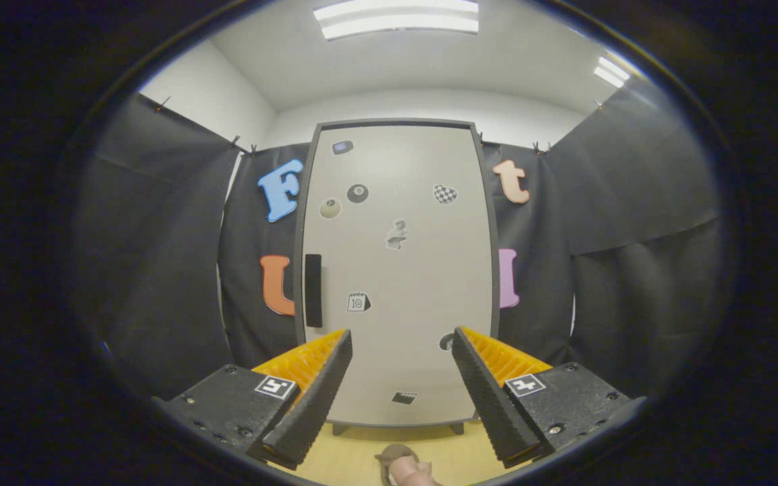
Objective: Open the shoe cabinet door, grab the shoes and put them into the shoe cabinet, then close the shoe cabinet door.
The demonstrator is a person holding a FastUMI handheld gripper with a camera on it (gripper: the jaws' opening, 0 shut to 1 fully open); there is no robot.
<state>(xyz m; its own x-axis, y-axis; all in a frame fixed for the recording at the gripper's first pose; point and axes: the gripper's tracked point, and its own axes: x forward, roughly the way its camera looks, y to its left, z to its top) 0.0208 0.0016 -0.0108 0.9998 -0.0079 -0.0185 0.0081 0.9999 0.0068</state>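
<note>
While the tool (402,344) was held level and aimed straight ahead, its two fingers (311,391) stood wide apart at the bottom of the frame with nothing between them. Beyond the fingers, in the middle of the frame, the shoe cabinet (396,270) stood upright on short feet on a yellowish floor (355,452), its pale door (416,256) shut flush in a dark frame. A dark vertical handle (313,290) sat on the left edge of the door, above and just past the tip of the left-hand finger. Several small stickers (357,194) were scattered over the door. At the very bottom centre of the frame, between the fingers and nearer than the cabinet, a small brownish and pinkish object (406,466) lay on the floor; it may have been the shoes, but too little of it was in view to be sure. Black cloth (159,256) hung on either side of the cabinet, and ceiling lights (396,19) glowed in the upper part of the frame.
</note>
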